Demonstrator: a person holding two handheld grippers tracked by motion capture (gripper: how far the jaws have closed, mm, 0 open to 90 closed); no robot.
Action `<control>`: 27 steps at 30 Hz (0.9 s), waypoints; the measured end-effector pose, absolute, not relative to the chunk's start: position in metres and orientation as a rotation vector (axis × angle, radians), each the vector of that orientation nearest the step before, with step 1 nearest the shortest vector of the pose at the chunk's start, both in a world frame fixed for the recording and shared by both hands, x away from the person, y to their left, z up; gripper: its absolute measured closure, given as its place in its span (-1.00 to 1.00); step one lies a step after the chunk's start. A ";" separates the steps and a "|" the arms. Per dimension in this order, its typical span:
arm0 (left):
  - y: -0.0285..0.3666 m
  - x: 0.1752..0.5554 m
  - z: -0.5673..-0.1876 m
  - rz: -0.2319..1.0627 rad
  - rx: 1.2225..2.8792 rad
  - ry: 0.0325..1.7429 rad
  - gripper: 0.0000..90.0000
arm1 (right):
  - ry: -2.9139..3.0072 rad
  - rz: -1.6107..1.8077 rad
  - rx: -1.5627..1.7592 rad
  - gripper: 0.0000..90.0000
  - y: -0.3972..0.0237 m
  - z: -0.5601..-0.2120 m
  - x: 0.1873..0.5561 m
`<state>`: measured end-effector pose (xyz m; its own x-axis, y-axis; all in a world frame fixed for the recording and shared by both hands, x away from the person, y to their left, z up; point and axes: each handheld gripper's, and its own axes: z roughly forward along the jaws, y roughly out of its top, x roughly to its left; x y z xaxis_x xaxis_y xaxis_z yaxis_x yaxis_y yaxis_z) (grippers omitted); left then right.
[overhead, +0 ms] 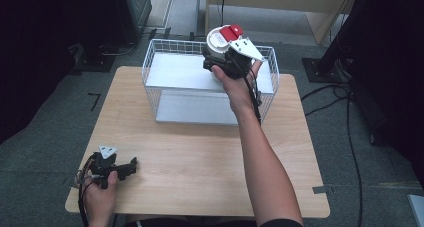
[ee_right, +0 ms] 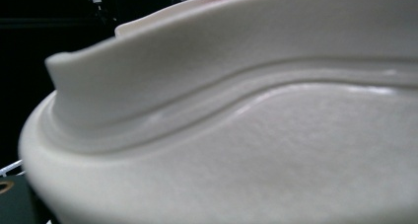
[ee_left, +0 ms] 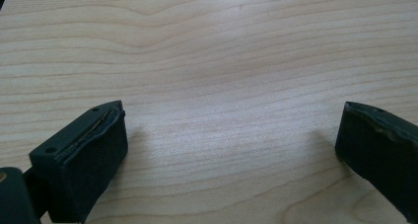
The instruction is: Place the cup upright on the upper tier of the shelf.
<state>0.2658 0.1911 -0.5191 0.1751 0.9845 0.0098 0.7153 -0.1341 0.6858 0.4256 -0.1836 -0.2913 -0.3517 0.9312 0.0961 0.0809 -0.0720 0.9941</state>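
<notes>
A white lidded cup (overhead: 218,41) with a red tab (overhead: 230,33) on its lid is held up over the back of a white wire basket (overhead: 150,62). My right gripper (overhead: 216,62) is shut on the cup from the near side. The cup's white lid (ee_right: 246,135) sits very close in the right gripper view and hides the jaws. My left gripper (overhead: 131,167) rests on the wooden table (overhead: 200,157) at the front left. It is open, its two black fingers (ee_left: 84,160) wide apart over bare wood, with nothing between them.
The basket stands at the back middle of the table and has a white liner on its floor. Dark equipment and cables lie on the floor around the table. A black stand rises at the back right.
</notes>
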 end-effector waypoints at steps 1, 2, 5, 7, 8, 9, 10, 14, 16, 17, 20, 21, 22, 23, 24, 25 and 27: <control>0.191 0.266 -0.519 0.645 1.913 1.597 -1.00 | 1.484 1.509 1.130 -0.95 -0.184 -0.291 0.426; 0.191 0.266 -0.519 0.645 1.913 1.597 -1.00 | 1.487 1.510 1.144 -0.95 -0.181 -0.293 0.430; 0.191 0.266 -0.519 0.645 1.913 1.597 -1.00 | 1.490 1.513 1.168 -0.95 -0.179 -0.295 0.437; 0.191 0.266 -0.519 0.645 1.913 1.597 -1.00 | 1.494 1.512 1.174 -0.95 -0.179 -0.296 0.439; 0.191 0.266 -0.519 0.645 1.914 1.597 -1.00 | 1.498 1.505 1.184 -0.95 -0.178 -0.298 0.441; 0.191 0.266 -0.519 0.645 1.913 1.597 -1.00 | 1.502 1.501 1.183 -0.95 -0.178 -0.299 0.443; 0.191 0.266 -0.519 0.645 1.913 1.597 -1.00 | 1.504 1.500 1.189 -0.95 -0.178 -0.300 0.443; 0.191 0.266 -0.519 0.645 1.913 1.597 -1.00 | 1.489 1.510 1.218 -0.95 -0.179 -0.301 0.444; 0.191 0.266 -0.519 0.645 1.913 1.597 -1.00 | 1.489 1.512 1.222 -0.95 -0.180 -0.301 0.444; 0.191 0.266 -0.519 0.645 1.913 1.597 -1.00 | 1.490 1.517 1.227 -0.95 -0.180 -0.301 0.444; 0.191 0.266 -0.519 0.645 1.913 1.597 -1.00 | 1.498 1.525 1.237 -0.95 -0.183 -0.300 0.445; 0.191 0.266 -0.519 0.645 1.913 1.597 -1.00 | 1.500 1.529 1.239 -0.95 -0.183 -0.300 0.445; 0.191 0.266 -0.519 0.645 1.913 1.597 -1.00 | 1.502 1.528 1.239 -0.96 -0.184 -0.300 0.444; 0.191 0.266 -0.519 0.645 1.913 1.597 -1.00 | 1.506 1.522 1.232 -0.96 -0.184 -0.300 0.443; 0.191 0.266 -0.519 0.645 1.914 1.597 -1.00 | 1.509 1.518 1.232 -0.96 -0.184 -0.300 0.443; 0.191 0.266 -0.519 0.645 1.913 1.597 -1.00 | 1.514 1.512 1.231 -0.97 -0.184 -0.300 0.442; 0.191 0.266 -0.519 0.645 1.913 1.597 -1.00 | 1.516 1.509 1.232 -0.97 -0.185 -0.300 0.442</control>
